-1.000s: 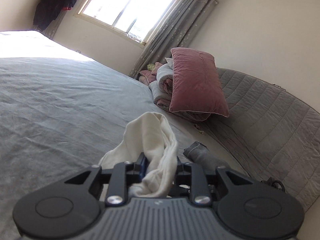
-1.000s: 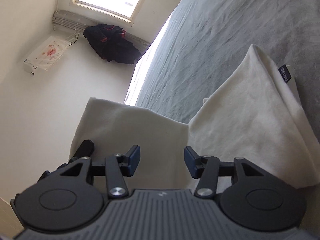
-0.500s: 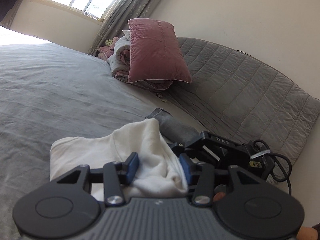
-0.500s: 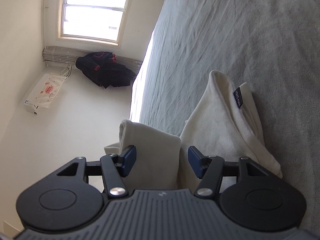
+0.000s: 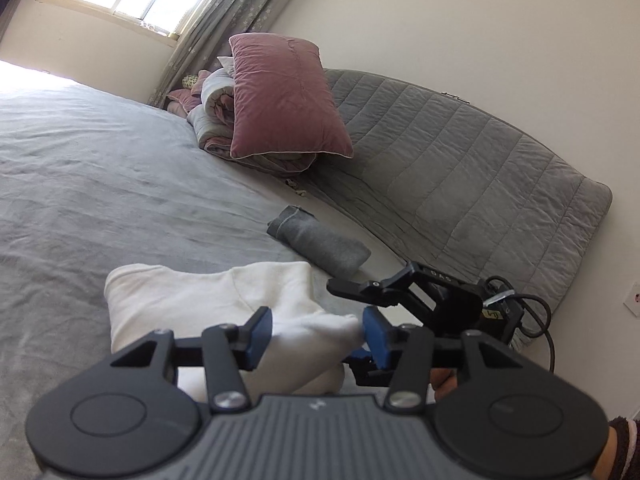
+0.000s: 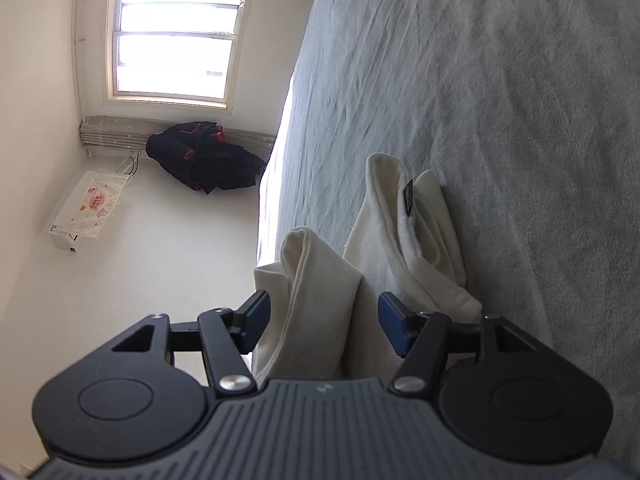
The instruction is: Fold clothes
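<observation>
Grey bed (image 5: 120, 184) fills left and centre of frame; quilted headboard (image 5: 460, 184) and pink pillow (image 5: 284, 96) upper right. Cream garment (image 5: 208, 300) lies bunched on bed, lower centre, partly doubled over; rolled grey garment (image 5: 320, 240) just beyond it. My left tongs (image 5: 316, 336) stand partly open, cloth between pads, no firm pinch. My right tongs (image 6: 324, 320) likewise parted around raised fold. I judge fold mid-way, hold slack. Next move calls for flattening layers, aligning edges.
</observation>
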The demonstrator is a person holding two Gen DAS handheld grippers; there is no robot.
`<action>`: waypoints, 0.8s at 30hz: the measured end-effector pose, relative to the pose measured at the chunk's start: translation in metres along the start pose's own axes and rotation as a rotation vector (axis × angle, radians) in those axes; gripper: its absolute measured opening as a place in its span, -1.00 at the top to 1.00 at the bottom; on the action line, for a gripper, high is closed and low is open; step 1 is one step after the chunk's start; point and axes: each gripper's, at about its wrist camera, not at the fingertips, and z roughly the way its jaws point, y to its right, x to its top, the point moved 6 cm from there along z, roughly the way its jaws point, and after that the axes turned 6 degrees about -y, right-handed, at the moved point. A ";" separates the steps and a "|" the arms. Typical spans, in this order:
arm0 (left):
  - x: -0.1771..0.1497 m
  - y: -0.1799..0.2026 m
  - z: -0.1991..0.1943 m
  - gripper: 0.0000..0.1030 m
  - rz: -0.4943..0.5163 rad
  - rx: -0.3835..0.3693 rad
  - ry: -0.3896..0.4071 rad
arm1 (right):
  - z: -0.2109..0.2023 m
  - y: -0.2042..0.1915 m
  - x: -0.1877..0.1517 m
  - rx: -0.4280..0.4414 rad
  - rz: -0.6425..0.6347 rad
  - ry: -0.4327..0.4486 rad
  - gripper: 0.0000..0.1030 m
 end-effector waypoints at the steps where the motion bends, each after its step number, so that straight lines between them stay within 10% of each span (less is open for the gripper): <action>1: -0.002 -0.001 -0.002 0.01 0.002 -0.003 -0.006 | 0.000 0.000 -0.001 0.005 0.004 -0.005 -0.27; 14: -0.034 0.016 0.016 0.00 0.146 0.018 -0.140 | 0.016 -0.018 -0.015 -0.053 -0.084 -0.083 -0.37; 18: -0.028 0.019 0.016 0.00 0.155 -0.002 -0.138 | 0.019 -0.029 -0.015 -0.116 -0.194 -0.086 0.45; 24: -0.015 0.016 0.002 0.00 0.133 -0.047 -0.108 | 0.023 -0.046 -0.014 -0.209 -0.359 -0.090 0.60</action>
